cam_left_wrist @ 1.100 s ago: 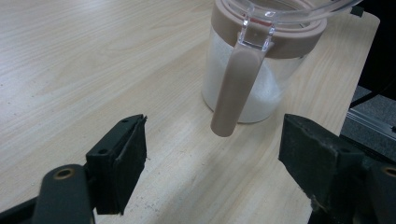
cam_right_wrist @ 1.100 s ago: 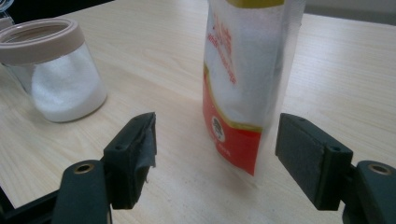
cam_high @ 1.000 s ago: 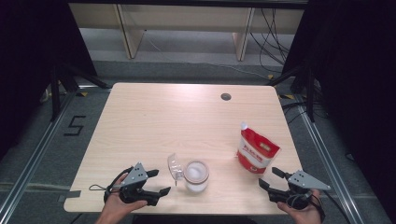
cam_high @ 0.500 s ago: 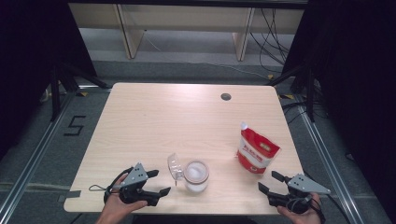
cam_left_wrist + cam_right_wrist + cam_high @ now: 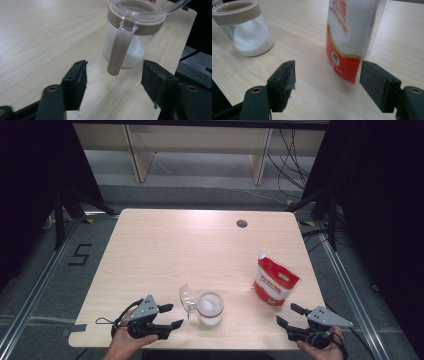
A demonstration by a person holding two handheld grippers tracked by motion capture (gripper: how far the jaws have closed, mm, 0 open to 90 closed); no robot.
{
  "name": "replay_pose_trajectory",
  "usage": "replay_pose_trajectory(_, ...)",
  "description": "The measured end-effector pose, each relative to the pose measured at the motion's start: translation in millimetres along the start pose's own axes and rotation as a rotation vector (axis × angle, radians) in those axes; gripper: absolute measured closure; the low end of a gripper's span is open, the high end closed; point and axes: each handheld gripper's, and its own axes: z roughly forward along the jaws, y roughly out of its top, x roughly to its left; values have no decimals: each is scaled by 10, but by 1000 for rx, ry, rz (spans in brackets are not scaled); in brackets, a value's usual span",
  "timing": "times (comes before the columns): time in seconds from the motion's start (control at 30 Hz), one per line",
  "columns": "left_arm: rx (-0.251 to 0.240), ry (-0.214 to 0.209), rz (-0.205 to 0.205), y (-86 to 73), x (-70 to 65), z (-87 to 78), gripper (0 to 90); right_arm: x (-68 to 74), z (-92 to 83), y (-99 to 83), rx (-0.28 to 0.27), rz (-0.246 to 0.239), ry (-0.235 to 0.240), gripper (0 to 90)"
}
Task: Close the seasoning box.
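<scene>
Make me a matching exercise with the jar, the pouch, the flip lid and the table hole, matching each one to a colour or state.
Things:
1. jar
2. pouch
3. flip lid
4. table hole

Descriptions:
A. red and white, standing upright
B. dark, round, near the far edge
C. clear, swung open
D. partly filled with white granules

Pairs: 1-D, 2-A, 3-C, 4-B

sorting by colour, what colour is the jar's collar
Pinkish brown, on the jar; clearest in the left gripper view.

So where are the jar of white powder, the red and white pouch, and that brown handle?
jar [image 5: 210, 307]: high view, its glass side.
pouch [image 5: 274, 282]: high view, red front.
handle [image 5: 119, 53]: left gripper view, mid-shaft.
</scene>
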Motion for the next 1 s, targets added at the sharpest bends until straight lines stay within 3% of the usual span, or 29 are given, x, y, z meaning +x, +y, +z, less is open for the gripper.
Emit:
replay_pose_trajectory(0.2,-26,-17,-15,14,-17,-48,607,0,9,1,5,8,6,298)
replay_pose_trajectory(0.33,-60,-10,23,34,-55,-92,760,10,4,7,4,10,6,298)
replay_pose_trajectory(0.37,-60,1,35,43,-66,-100,792,33,2,5,6,29,8,299)
replay_pose_trajectory(0.4,-65,-7,43,46,-68,-98,817,20,6,6,5,8,4,300)
replay_pose_trajectory(0.5,-67,-4,52,59,-81,-111,882,18,7,11,7,5,3,301)
replay_pose_trajectory(0.53,-73,-9,50,65,-87,-106,890,34,2,10,11,23,1,301)
replay_pose_trajectory(0.57,-69,-9,49,68,-97,-107,892,19,6,10,5,3,0,301)
replay_pose_trajectory(0.6,-64,-11,63,78,-102,-108,893,31,4,9,9,18,-2,301)
replay_pose_trajectory(0.63,-67,-14,51,83,-123,-99,893,42,2,8,19,31,-1,301)
replay_pose_trajectory(0.73,-63,-8,62,117,-165,-103,894,27,14,8,5,-4,-2,302)
replay_pose_trajectory(0.83,-74,-9,59,146,-178,-108,894,35,18,12,3,-2,6,301)
replay_pose_trajectory(0.9,-79,-11,56,155,-168,-107,894,64,12,9,18,29,9,302)
replay_pose_trajectory(0.97,-76,-4,85,168,-146,-112,894,39,19,13,9,0,9,302)
replay_pose_trajectory(1.0,-75,-1,76,170,-147,-112,894,38,18,13,9,2,9,302)
